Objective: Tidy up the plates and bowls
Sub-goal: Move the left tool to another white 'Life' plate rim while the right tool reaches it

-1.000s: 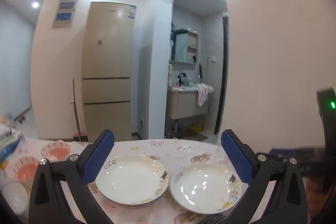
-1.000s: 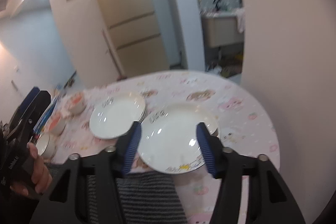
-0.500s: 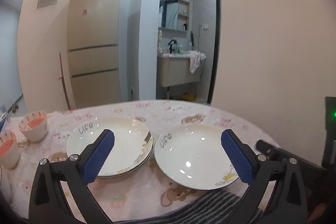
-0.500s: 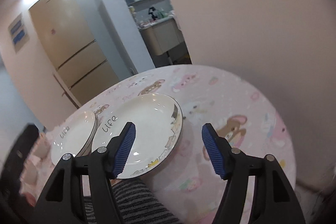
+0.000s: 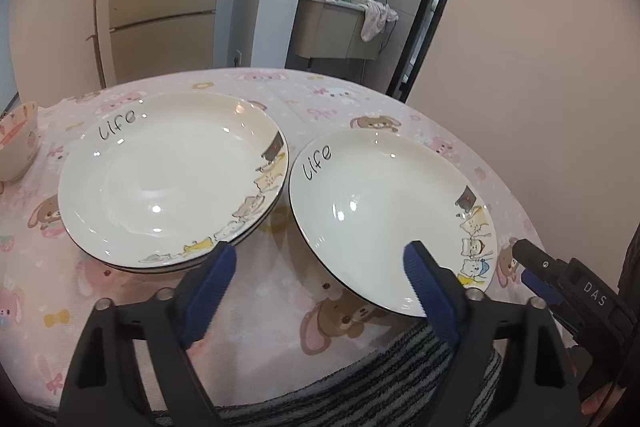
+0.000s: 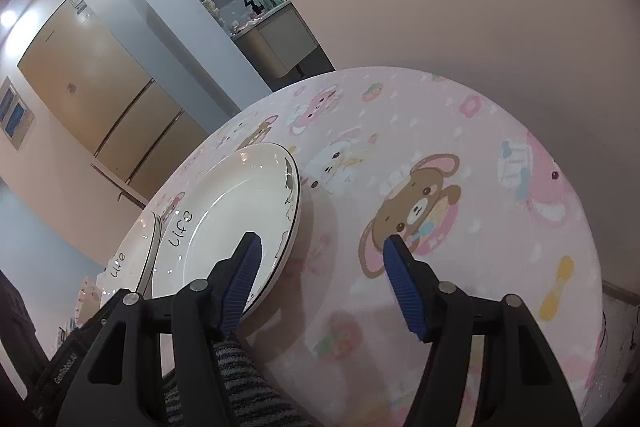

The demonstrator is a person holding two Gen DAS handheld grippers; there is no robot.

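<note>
A stack of white "Life" plates sits on the left of the pink cartoon tablecloth. A single matching plate lies to its right, its near rim resting on a striped towel. My left gripper is open and empty, above the gap between the plates, its right finger over the single plate's near rim. My right gripper is open and empty at the single plate's right edge; its left finger overlaps the rim. The right gripper also shows in the left wrist view.
A small pink-patterned bowl stands at the far left. The stack shows partly in the right wrist view. The round table's edge curves close to the wall on the right. A fridge and a bathroom doorway lie behind.
Both grippers have moved down and closer to the table. The left one now hangs over the plates; the right one has swung to the single plate's right edge. The plates have not moved.
</note>
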